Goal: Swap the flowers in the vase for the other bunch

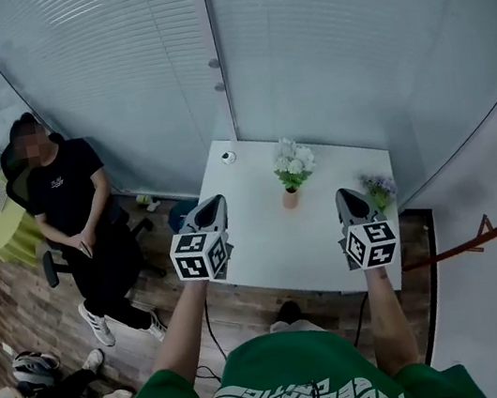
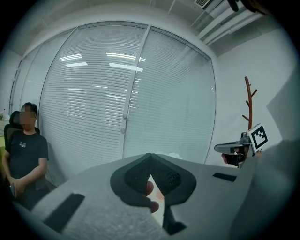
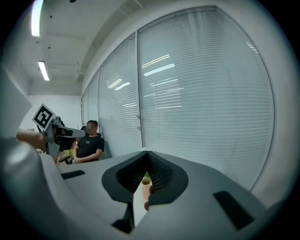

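Note:
A small terracotta vase [image 1: 290, 199] stands in the middle of the white table [image 1: 265, 238] with a bunch of white flowers [image 1: 292, 161] in it. A purple bunch [image 1: 380, 187] lies at the table's right edge. Both grippers hover above the near edge of the table, pointing at it. My left gripper [image 1: 214, 203] is shut and holds nothing; its tips meet in the left gripper view [image 2: 150, 156]. My right gripper [image 1: 344, 194] hangs just left of the purple bunch, shut and holding nothing [image 3: 147, 153]. The vase [image 3: 146, 186] shows through the slit below its tips.
A person in black [image 1: 73, 205] sits on a chair left of the table. Glass walls with blinds [image 1: 203, 49] close the room behind it. A small round object [image 1: 228, 157] lies at the table's far left corner. A brown coat stand [image 1: 484, 237] is at the right; bags [image 1: 36, 369] lie on the floor.

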A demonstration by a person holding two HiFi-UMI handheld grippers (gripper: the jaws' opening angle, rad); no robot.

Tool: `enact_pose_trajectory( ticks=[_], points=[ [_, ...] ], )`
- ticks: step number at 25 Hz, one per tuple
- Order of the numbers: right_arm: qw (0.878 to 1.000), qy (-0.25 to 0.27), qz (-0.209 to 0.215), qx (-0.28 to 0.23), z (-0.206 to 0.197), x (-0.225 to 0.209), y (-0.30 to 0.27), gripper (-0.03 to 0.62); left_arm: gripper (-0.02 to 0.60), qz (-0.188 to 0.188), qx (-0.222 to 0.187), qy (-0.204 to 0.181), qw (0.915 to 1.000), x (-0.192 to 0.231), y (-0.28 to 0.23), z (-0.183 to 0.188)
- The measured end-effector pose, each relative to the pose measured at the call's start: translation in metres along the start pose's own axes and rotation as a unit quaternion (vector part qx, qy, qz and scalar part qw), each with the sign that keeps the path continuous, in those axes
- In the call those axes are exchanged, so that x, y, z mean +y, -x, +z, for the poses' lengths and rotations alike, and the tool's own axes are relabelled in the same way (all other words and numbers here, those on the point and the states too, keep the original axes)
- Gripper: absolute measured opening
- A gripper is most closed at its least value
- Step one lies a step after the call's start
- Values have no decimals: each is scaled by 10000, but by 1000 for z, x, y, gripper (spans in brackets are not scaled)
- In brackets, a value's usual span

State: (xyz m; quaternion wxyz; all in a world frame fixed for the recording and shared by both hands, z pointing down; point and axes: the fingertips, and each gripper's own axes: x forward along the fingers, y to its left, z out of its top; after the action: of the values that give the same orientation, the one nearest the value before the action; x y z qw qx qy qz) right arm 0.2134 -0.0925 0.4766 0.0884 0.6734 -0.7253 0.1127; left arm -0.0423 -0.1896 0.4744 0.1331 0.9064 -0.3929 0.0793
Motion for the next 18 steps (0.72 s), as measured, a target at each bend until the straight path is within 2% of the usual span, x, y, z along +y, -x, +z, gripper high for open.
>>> enact_pose_trajectory(
  ticks=[9,18],
  points=[
    [9999,-68,93,64,-7,-21,-20,14,5,95,60,78,9999,-2,-26,-7],
    [9998,-65,110,164,-22,-28,-24,14,5,-65,160,62,9998,-16,-43,-16]
  ],
)
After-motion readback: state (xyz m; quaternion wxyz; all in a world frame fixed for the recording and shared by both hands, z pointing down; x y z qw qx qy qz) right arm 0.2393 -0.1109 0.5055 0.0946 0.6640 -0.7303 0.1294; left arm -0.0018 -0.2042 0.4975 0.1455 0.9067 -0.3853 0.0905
